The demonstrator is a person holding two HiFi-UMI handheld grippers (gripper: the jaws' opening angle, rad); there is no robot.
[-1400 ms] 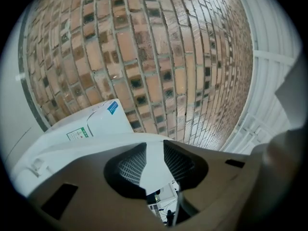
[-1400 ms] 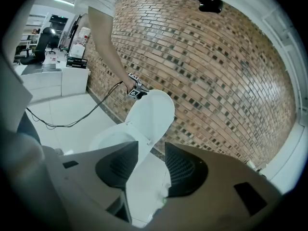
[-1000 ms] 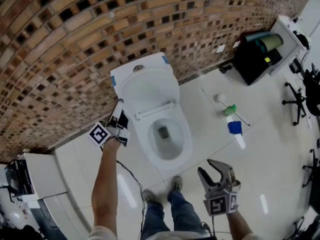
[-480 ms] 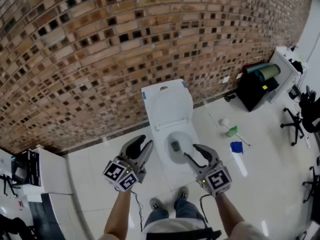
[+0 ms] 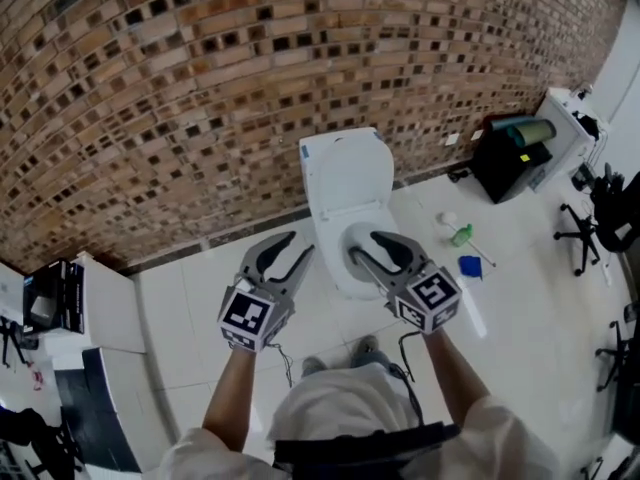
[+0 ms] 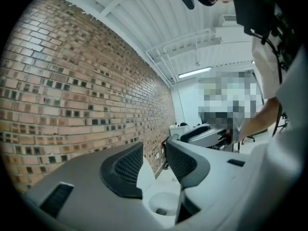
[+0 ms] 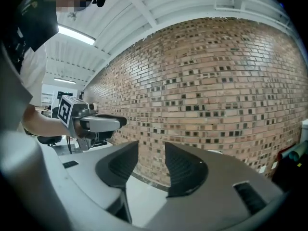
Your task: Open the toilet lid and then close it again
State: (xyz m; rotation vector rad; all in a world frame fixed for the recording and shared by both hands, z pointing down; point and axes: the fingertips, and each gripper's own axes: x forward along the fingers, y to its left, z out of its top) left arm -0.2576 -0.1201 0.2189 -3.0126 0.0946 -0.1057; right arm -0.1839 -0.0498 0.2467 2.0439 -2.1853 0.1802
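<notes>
Starting at the left, the white cabinet stands well apart from the work and poses no likely trouble. The left gripper hangs level in the air, its jaws about half apart and holding nothing; its own view shows only the far-off toilet through the gap. Next comes the toilet lid, raised upright against the brick wall, so the opening looks done and the closing is what remains. The right gripper is also level and roughly half open with nothing between its pads, and its own view shows only brick and floor beyond them. Neither gripper is near the lid, so the main risk probably lies in the reach. A gripper that arrives too low may catch the seat together with the lid and bring both down, or it may knock the bowl rim. The lid's edge looks thin and smooth, so half-open jaws that close on it off-centre could slip. A lid tipped past upright and then let go would likely slam. Further right, what looks like a green bottle and a blue object lie on the floor beside the bowl, where a step forward on that side could kick them.
</notes>
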